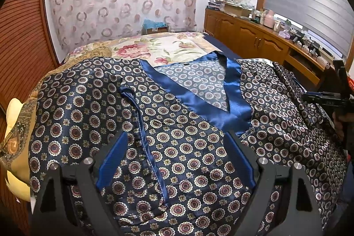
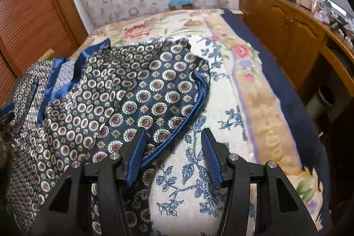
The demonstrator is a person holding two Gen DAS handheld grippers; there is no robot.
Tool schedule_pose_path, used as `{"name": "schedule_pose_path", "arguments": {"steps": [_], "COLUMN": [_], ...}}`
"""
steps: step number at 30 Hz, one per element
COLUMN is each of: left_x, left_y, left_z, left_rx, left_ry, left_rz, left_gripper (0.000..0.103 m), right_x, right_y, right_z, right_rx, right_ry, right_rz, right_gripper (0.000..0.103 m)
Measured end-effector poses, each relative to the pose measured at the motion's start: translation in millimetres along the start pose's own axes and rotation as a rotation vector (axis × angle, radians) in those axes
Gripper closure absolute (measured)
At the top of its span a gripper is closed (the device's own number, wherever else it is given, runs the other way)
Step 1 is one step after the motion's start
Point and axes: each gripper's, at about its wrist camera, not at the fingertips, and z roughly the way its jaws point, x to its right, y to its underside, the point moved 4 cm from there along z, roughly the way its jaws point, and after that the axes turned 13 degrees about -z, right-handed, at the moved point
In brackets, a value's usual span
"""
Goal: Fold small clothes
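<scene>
A navy satin top [image 1: 177, 125] with round medallion print and a shiny blue V-neck band [image 1: 199, 98] lies spread on the bed. My left gripper [image 1: 177, 143] is open just above its left front, near a blue-edged armhole hem [image 1: 137, 116]. In the right wrist view the same top [image 2: 124, 92] lies to the left, its blue-piped sleeve edge [image 2: 194, 103] running between my fingers. My right gripper [image 2: 172, 136] is open, low over that edge and the cloth under it. The right gripper also shows at the left wrist view's right edge [image 1: 331, 96].
The bed carries a floral cover [image 2: 243, 54] and a white cloth with blue flower print [image 2: 199, 158]. A wooden cabinet [image 1: 254, 37] with clutter on top runs along the right. A slatted wooden door [image 1: 22, 48] stands left. A yellow cushion [image 1: 13, 121] lies at the bed's left edge.
</scene>
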Motion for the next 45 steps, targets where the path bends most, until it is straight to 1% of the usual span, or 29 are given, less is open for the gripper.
{"name": "schedule_pose_path", "arguments": {"steps": [2,4,5,6,7,8,9,11,13,16,19,21,25,29,30,31,33,36,37,39,41,42,45], "left_x": [-1.0,-1.5,-1.7,-1.9,-2.3,-2.6,-3.0,-4.2,-6.5,-11.5,-16.3,-19.2,-24.6,-31.3,-33.3,-35.3,-39.5,-44.7,-45.9,-51.7,-59.3,-62.8,-77.2], "left_y": [0.5,1.7,2.2,2.5,2.7,2.9,3.0,2.8,2.2,0.1,-1.3,-2.5,-5.1,-8.9,-9.4,-9.9,-11.5,-13.9,-14.7,-18.2,-22.0,-23.8,-30.6], "left_z": [0.3,0.9,1.2,1.4,1.6,1.5,0.9,-0.6,-3.5,-7.3,-9.9,-11.7,-14.2,-15.7,-16.1,-16.7,-16.9,-16.9,-17.0,-18.6,-20.5,-21.1,-25.4], "left_rx": [-0.001,-0.002,-0.003,-0.004,-0.005,-0.005,-0.003,0.0,0.007,0.017,0.024,0.03,0.038,0.048,0.05,0.052,0.056,0.06,0.062,0.07,0.078,0.082,0.104], "left_ry": [0.0,-0.001,-0.002,-0.001,-0.001,-0.002,-0.004,-0.008,-0.013,-0.02,-0.027,-0.033,-0.038,-0.049,-0.052,-0.053,-0.058,-0.063,-0.067,-0.077,-0.086,-0.091,-0.106], "left_rz": [-0.003,-0.006,-0.007,-0.008,-0.009,-0.009,-0.009,-0.009,-0.013,-0.024,-0.033,-0.037,-0.046,-0.057,-0.059,-0.062,-0.07,-0.077,-0.077,-0.082,-0.093,-0.098,-0.112], "left_gripper": [0.014,0.014,0.014,0.014,0.014,0.014,0.014,0.014,0.014,0.014,0.014,0.014,0.014,0.014,0.014,0.014,0.014,0.014,0.014,0.014,0.014,0.014,0.014], "right_x": [-3.9,-8.7,-10.6,-12.5,-15.0,-16.1,-17.4,-18.3,-20.7,-28.5,-41.5,-50.5,-72.3,-92.7,-98.8,-101.8,-105.4,-100.7,-95.7,-83.0,-67.0,-57.1,-36.8], "right_y": [-0.3,-0.8,-1.9,-3.0,-3.8,-4.7,-6.1,-9.4,-15.8,-28.1,-42.4,-50.9,-64.3,-67.7,-67.5,-67.7,-68.1,-67.9,-67.6,-66.7,-64.2,-61.9,-54.5], "right_z": [0.9,2.9,3.6,4.2,5.3,5.6,5.9,4.6,-0.7,-9.4,-16.2,-17.4,-13.2,-4.0,-2.7,-2.1,-1.4,-3.2,-3.1,-1.4,3.2,8.4,22.0], "right_rx": [-0.004,-0.006,-0.002,0.001,-0.001,0.001,0.003,0.017,0.05,0.101,0.144,0.159,0.168,0.148,0.146,0.144,0.139,0.139,0.139,0.131,0.114,0.098,0.045], "right_ry": [0.018,0.03,0.02,0.007,0.002,-0.001,-0.009,-0.015,-0.016,-0.017,-0.038,-0.046,-0.09,-0.125,-0.145,-0.154,-0.153,-0.124,-0.11,-0.09,-0.053,-0.026,0.009], "right_rz": [-0.033,-0.073,-0.081,-0.09,-0.105,-0.115,-0.124,-0.129,-0.129,-0.136,-0.156,-0.177,-0.224,-0.261,-0.27,-0.272,-0.281,-0.287,-0.28,-0.254,-0.233,-0.226,-0.207], "right_gripper": [0.05,0.059,0.064,0.079,0.087,0.09,0.097,0.099,0.1,0.1,0.1,0.1,0.1,0.1,0.099,0.09,0.076,0.061,0.06,0.059,0.059,0.059,0.059]}}
